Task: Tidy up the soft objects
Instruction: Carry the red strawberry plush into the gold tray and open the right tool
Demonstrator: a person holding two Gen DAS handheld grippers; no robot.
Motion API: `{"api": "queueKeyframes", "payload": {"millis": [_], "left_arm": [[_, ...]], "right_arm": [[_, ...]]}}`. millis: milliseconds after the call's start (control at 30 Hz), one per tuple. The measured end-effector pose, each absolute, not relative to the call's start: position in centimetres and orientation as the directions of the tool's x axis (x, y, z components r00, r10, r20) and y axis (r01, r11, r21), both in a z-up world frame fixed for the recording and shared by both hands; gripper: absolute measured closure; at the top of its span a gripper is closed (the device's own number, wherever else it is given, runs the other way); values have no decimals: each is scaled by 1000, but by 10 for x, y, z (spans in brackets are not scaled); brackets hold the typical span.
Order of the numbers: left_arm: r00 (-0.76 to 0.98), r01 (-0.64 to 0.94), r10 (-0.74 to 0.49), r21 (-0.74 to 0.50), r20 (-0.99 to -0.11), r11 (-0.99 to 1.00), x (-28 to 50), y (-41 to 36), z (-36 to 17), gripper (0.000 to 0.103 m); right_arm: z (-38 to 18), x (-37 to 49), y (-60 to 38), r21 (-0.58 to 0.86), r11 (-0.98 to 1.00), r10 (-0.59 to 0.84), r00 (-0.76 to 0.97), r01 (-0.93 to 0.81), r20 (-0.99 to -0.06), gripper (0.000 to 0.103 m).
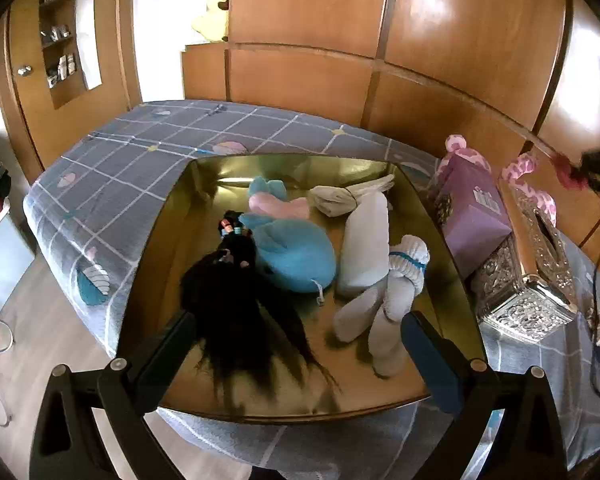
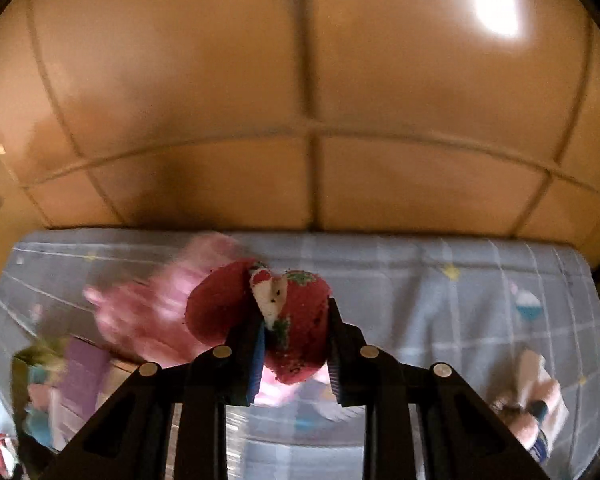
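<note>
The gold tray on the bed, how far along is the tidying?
Done: the shiny gold tray already holds a black hair wig, a blue plush toy and rolled white socks. In hand: the right gripper clamps a red strawberry-print sock. Left: a pink spotted plush beside the purple box.

no words, brand names or numbers can be read in either view. the purple box [image 1: 474, 216] at the right of the left wrist view bears a small white printed motif, too small and blurred to read.
</note>
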State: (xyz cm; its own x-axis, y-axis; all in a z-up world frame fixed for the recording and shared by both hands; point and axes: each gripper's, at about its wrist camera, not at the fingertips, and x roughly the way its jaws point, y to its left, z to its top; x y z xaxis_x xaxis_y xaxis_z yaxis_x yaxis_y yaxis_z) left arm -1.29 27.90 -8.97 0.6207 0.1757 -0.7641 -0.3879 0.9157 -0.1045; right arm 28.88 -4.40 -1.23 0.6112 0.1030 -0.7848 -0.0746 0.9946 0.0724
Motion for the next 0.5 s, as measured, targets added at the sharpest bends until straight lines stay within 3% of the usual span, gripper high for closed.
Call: {"api": "queueKeyframes", "payload": {"millis": [233, 500], "left_arm": [[624, -396, 203, -81, -755, 915, -18, 278, -83, 0], [623, -437, 264, -47, -736, 898, -23, 283, -79, 0]], "right_arm": [[10, 261, 66, 125, 919, 341, 592, -374, -731, 78], [-31, 180, 171, 109, 719, 494, 394, -686, -775, 78]]}}
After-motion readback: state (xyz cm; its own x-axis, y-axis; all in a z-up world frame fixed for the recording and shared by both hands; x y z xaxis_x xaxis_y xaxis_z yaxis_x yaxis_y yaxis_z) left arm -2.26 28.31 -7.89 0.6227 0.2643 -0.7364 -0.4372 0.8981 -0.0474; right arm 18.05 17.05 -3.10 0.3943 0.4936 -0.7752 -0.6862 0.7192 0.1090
